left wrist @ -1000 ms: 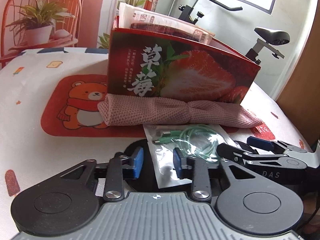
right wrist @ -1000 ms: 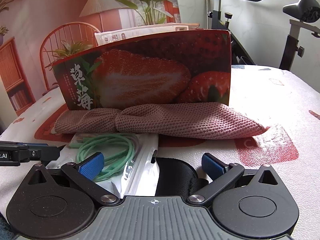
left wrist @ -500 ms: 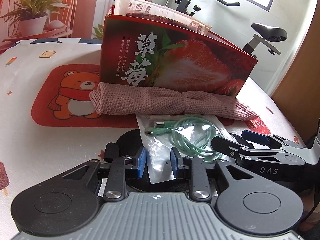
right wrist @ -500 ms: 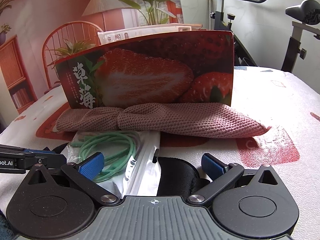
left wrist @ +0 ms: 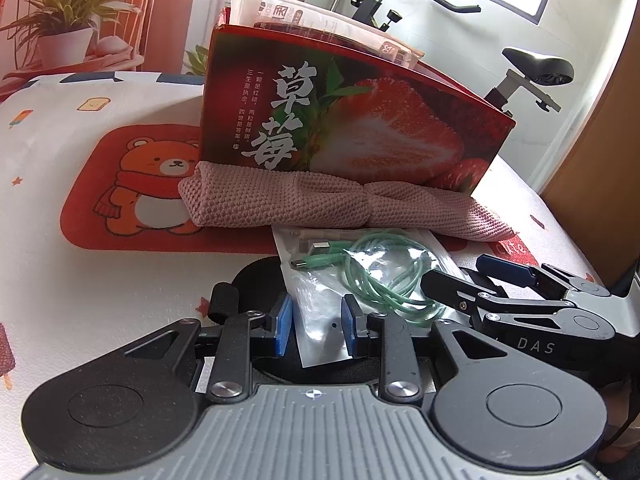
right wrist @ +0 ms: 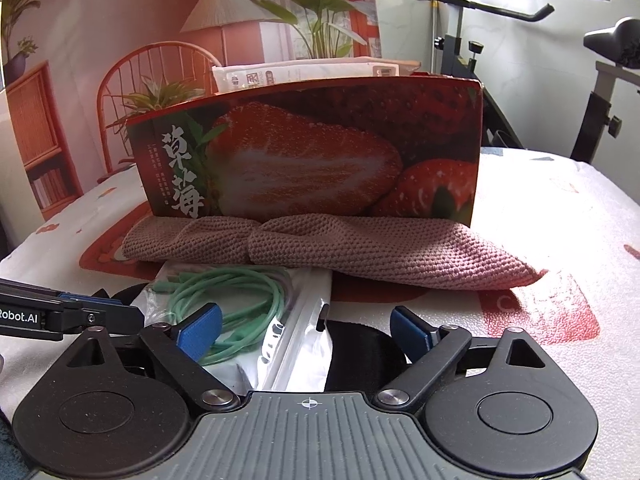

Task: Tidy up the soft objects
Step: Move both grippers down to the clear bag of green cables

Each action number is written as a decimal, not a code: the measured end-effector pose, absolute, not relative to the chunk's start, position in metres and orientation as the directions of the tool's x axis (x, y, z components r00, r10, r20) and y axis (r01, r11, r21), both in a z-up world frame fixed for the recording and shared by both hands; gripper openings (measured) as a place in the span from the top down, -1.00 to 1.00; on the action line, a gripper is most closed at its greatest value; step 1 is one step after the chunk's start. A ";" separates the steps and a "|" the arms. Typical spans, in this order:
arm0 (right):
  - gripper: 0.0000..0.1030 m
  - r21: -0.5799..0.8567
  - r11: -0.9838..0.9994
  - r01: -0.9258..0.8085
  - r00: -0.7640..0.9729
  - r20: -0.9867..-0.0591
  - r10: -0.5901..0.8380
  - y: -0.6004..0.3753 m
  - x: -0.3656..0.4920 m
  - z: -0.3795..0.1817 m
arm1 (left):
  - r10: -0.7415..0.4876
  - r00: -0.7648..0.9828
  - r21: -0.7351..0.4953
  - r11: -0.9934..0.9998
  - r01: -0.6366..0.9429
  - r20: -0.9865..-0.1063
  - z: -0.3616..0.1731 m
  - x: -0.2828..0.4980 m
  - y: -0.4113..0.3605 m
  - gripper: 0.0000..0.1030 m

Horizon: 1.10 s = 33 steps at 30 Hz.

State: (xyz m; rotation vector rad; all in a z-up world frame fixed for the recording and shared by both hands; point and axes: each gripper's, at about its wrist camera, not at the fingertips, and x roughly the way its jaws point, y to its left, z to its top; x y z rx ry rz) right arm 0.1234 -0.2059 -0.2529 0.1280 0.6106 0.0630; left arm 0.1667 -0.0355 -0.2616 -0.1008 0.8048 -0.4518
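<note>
A desk (left wrist: 100, 248) is being covered by a white cloth printed with a red bear panel, with an exercise bike (right wrist: 520, 40) standing behind. A pink knitted cloth (left wrist: 320, 204) is lying against a strawberry box (left wrist: 352, 120); a clear bag (left wrist: 320, 304) of green cable (right wrist: 240, 296) is being flanked by the left gripper (left wrist: 316, 328), its fingers narrowly apart, contact unclear. The right gripper (right wrist: 306, 330) fingers are being closed, still wide, over the bag and a black pad (right wrist: 360, 356).

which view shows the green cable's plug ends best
The left wrist view: the green cable lies in its clear bag with the metal plug ends facing the camera, unobstructed. In the right wrist view the cable shows mostly as a coil, partly behind a blue pad, its plugs small and indistinct.
</note>
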 end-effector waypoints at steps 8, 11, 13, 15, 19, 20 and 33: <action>-0.24 0.134 0.989 -0.062 0.809 -0.574 0.128 -0.201 0.123 -0.246 | -0.431 0.602 -0.258 0.898 0.356 -0.671 -0.262 0.167 -0.035 0.44; -0.15 0.172 0.983 -0.059 0.801 -0.580 0.149 -0.204 0.124 -0.247 | -0.434 0.602 -0.261 0.897 0.356 -0.671 -0.262 0.167 -0.034 0.44; -0.11 0.190 0.980 -0.060 0.798 -0.581 0.162 -0.204 0.123 -0.247 | -0.434 0.602 -0.262 0.897 0.355 -0.670 -0.262 0.167 -0.035 0.44; -0.11 0.202 0.977 -0.067 0.796 -0.580 0.175 -0.204 0.123 -0.248 | -0.434 0.602 -0.261 0.897 0.356 -0.670 -0.262 0.167 -0.034 0.44; -0.11 0.237 0.968 -0.078 0.792 -0.576 0.204 -0.205 0.123 -0.250 | -0.434 0.602 -0.262 0.897 0.356 -0.670 -0.262 0.167 -0.034 0.44; -0.11 0.245 0.966 -0.081 0.791 -0.574 0.212 -0.205 0.122 -0.250 | -0.434 0.602 -0.262 0.897 0.356 -0.670 -0.262 0.167 -0.034 0.44; 0.23 0.293 0.949 -0.118 0.800 -0.538 0.265 -0.208 0.120 -0.252 | -0.427 0.608 -0.253 0.900 0.354 -0.669 -0.262 0.166 -0.037 0.44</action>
